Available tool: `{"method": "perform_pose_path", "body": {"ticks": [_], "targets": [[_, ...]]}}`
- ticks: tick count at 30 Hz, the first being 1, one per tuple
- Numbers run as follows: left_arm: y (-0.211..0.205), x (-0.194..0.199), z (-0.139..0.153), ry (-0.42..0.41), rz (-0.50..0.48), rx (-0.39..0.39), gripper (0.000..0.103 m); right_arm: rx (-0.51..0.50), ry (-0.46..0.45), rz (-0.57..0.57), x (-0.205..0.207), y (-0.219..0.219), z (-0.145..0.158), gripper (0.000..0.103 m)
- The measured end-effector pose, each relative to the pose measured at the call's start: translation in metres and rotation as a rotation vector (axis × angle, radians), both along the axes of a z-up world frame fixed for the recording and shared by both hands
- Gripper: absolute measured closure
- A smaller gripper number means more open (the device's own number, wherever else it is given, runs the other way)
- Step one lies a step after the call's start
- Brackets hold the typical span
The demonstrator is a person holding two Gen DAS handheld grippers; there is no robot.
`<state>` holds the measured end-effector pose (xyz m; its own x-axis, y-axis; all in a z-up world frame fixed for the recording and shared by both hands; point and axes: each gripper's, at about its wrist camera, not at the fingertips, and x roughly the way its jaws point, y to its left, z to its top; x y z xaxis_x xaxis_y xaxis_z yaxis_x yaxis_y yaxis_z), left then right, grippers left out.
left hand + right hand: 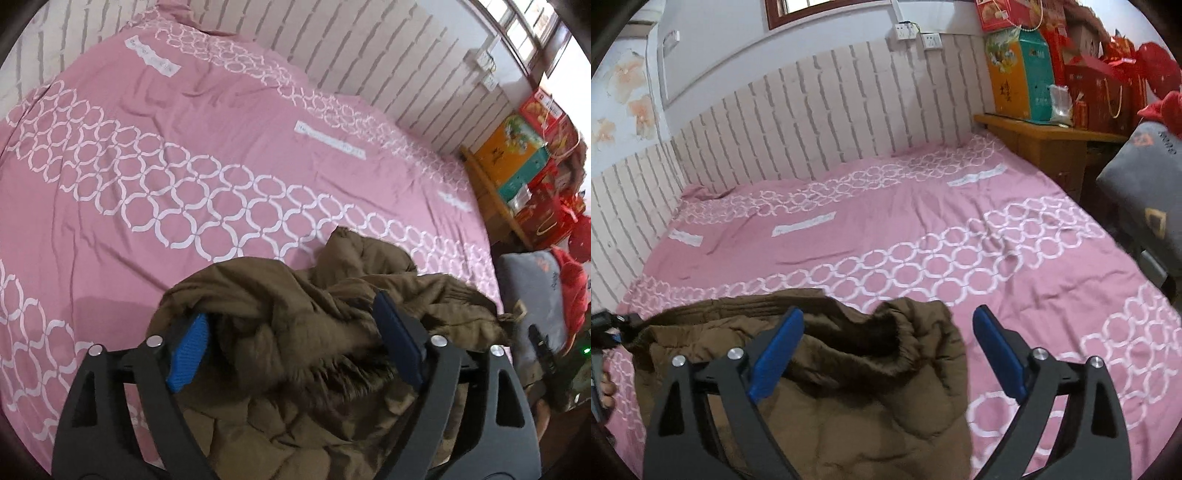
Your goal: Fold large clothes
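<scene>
The brown coat [849,387] lies bunched on the bed [923,229]'s near edge; both the left gripper [291,339] and right gripper [888,332] hang spread above it, probably ready to flatten it.

A bed [923,229] covered by a pink sheet [155,122] with bands of white rings carries a brown padded coat [849,398], crumpled in a heap on the sheet's near edge. Beyond the coat, the sheet runs wrinkled to the brick-patterned wall panel [820,110].
</scene>
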<state>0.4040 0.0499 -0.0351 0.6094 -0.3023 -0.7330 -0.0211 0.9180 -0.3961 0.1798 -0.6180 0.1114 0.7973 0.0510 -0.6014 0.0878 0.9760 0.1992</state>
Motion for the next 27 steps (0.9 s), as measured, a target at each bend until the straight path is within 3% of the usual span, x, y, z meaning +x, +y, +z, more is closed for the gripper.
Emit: {"method": "perform_pose_path", "body": {"ticks": [2,5,7,14,20,22,24,26,27], "targets": [[0.0,-0.011,0.015,-0.054,0.03,0.045,0.008,0.001,0.019,-0.004,0.001,-0.004,-0.004,0.01],[0.0,-0.025,0.036,-0.13,0.055,0.116,0.003,0.006,0.05,-0.008,0.005,-0.007,-0.012,0.01],[-0.001,-0.027,0.04,-0.135,0.053,0.151,0.003,-0.011,0.069,-0.004,0.008,-0.007,-0.016,0.01],[-0.016,-0.012,-0.013,0.056,-0.036,0.214,0.003,-0.02,0.17,0.067,0.013,-0.009,-0.036,0.01],[-0.039,-0.004,-0.059,0.204,-0.117,0.407,0.003,-0.069,0.302,0.159,0.025,0.013,-0.078,0.011],[-0.039,0.002,-0.077,0.253,-0.111,0.429,0.003,-0.033,0.341,0.149,0.032,0.015,-0.101,0.012],[-0.039,0.01,-0.091,0.285,-0.105,0.431,0.003,0.004,0.349,0.152,0.037,0.015,-0.112,0.028],[-0.041,0.019,-0.096,0.279,-0.103,0.435,0.008,0.008,0.347,0.149,0.042,0.017,-0.116,0.054],[-0.043,0.022,-0.096,0.273,-0.106,0.433,0.012,0.004,0.345,0.153,0.044,0.018,-0.114,0.058]]}}
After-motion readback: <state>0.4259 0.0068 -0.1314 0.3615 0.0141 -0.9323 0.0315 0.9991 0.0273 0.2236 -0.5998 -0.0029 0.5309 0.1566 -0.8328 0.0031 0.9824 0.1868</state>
